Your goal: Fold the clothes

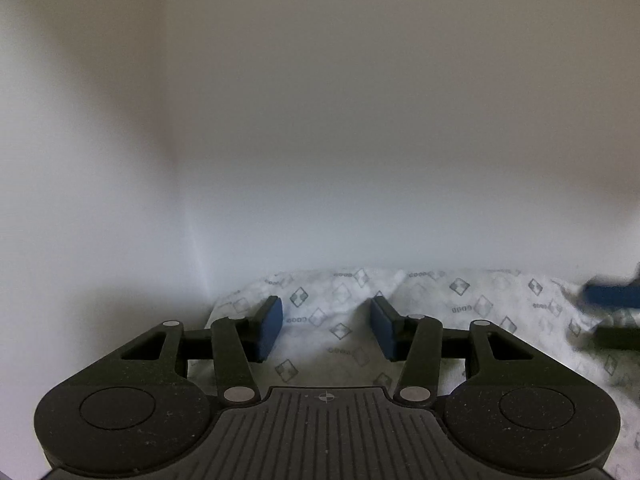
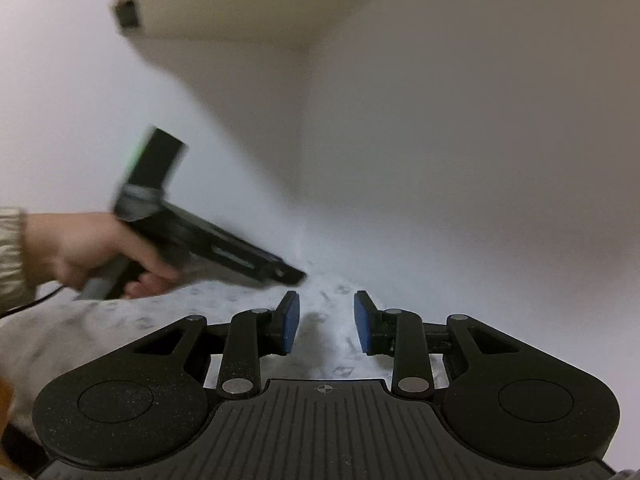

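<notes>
The cloth (image 1: 348, 320), white with a printed grey diamond pattern, lies rumpled on a pale surface, its far edge pushed up against the wall (image 1: 320, 120) near a corner of the room.

The left gripper (image 1: 326, 330) hangs over the cloth with its blue pads moderately apart and nothing between them; a raised crease sits just beyond the right pad, probably the fold it is lining up to pinch.

The right gripper (image 2: 327, 322) is set narrower, also empty, low over the cloth. In its view the hand (image 2: 92, 254) carrying the left gripper is blurred (so mid-sweep), its tip just above the fabric.

Judging by this, both tools are between grasps, placing themselves for a fresh hold.
</notes>
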`<move>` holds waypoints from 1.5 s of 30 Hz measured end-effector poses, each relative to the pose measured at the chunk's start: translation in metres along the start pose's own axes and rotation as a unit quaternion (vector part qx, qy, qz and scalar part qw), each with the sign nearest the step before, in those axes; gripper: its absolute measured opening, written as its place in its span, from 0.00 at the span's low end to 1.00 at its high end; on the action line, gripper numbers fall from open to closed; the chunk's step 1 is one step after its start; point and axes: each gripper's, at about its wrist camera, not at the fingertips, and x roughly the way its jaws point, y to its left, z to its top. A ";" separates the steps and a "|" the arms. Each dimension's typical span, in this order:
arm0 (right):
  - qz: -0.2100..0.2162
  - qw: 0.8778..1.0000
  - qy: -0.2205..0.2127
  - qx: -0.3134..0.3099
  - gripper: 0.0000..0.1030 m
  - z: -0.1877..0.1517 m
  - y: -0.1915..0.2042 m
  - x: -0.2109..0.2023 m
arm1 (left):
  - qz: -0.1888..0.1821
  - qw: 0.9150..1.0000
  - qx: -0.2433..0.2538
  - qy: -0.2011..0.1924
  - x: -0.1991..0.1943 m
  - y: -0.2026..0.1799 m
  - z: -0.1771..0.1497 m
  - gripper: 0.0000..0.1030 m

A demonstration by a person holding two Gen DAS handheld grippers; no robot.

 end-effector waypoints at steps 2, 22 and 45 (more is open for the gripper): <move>-0.017 0.999 0.030 -0.013 0.29 -0.008 -0.003 0.012 | 0.006 1.000 -0.010 0.001 -0.016 0.004 0.006 0.53; -0.062 0.996 0.059 0.029 0.42 0.004 0.005 -0.020 | 0.033 0.999 -0.008 -0.020 -0.128 0.005 -0.081 0.56; -0.024 0.997 0.068 -0.013 0.71 -0.023 0.099 -0.110 | 0.037 0.996 -0.036 -0.067 -0.239 0.023 -0.123 0.85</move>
